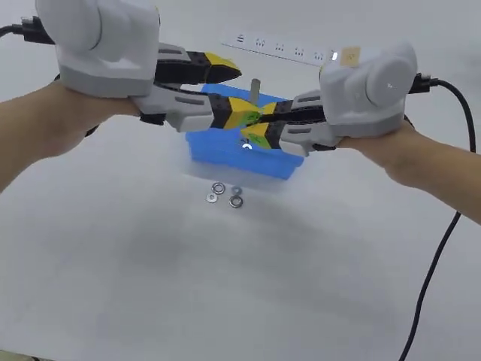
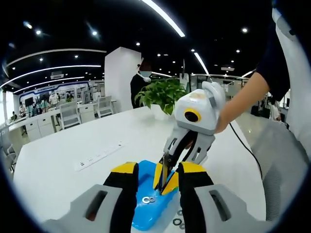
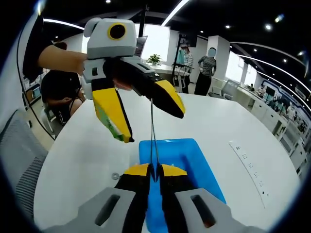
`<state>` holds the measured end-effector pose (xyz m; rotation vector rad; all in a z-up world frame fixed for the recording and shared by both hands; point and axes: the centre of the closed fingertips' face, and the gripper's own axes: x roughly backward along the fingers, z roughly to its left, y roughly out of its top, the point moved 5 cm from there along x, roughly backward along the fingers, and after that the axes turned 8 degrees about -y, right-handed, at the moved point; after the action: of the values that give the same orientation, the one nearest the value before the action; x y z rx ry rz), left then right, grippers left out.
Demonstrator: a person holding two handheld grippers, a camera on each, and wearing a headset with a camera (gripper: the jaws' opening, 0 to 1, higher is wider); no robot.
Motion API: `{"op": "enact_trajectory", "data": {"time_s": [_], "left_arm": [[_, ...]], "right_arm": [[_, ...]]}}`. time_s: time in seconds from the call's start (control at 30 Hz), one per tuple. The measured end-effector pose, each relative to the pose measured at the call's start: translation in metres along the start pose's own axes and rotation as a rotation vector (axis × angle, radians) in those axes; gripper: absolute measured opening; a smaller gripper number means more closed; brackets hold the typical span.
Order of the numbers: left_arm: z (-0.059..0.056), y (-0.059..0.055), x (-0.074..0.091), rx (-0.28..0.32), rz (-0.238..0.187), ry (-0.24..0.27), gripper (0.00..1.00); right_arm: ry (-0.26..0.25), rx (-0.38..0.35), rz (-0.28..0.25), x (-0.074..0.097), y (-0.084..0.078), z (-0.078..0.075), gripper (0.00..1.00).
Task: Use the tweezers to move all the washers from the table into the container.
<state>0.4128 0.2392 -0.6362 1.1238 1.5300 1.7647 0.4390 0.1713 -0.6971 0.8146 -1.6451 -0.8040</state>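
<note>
While a person holds two grippers over a white table (image 1: 113,286), the left gripper (image 1: 244,94) reaches in from the left with its yellow-tipped jaws spread wide, holding nothing. Below and between the two tools sits the blue container (image 1: 225,154). Three washers (image 1: 218,188) lie loose on the table just in front of its near wall, close together. In the left gripper view, two more washers (image 2: 148,199) rest inside the container, with others on the table just beside it. From the right, the right gripper (image 1: 252,129) meets the left one above the container, its jaws pressed together on the tweezers (image 3: 152,141), pinching them. In the right gripper view the thin prongs run forward over the blue floor toward the open left gripper (image 3: 154,126). In the left gripper view the tweezers (image 2: 164,170) point down into the container. A white power strip (image 1: 285,49) lies on the table behind the container
</note>
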Motion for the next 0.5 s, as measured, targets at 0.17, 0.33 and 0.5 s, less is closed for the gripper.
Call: {"op": "enact_trajectory", "data": {"time_s": [0.17, 0.33, 0.5], "left_arm": [[0.004, 0.003, -0.004, -0.014, -0.012, -0.03, 0.26], [0.005, -0.002, -0.012, -0.025, 0.012, -0.086, 0.22], [0.0, -0.004, -0.014, -0.064, 0.041, -0.168, 0.13]], "right_arm": [[0.0, 0.002, -0.001, -0.001, 0.001, -0.001, 0.09], [0.004, 0.003, -0.003, -0.002, 0.002, -0.001, 0.09], [0.008, 0.009, -0.003, -0.001, 0.002, -0.002, 0.09]]}}
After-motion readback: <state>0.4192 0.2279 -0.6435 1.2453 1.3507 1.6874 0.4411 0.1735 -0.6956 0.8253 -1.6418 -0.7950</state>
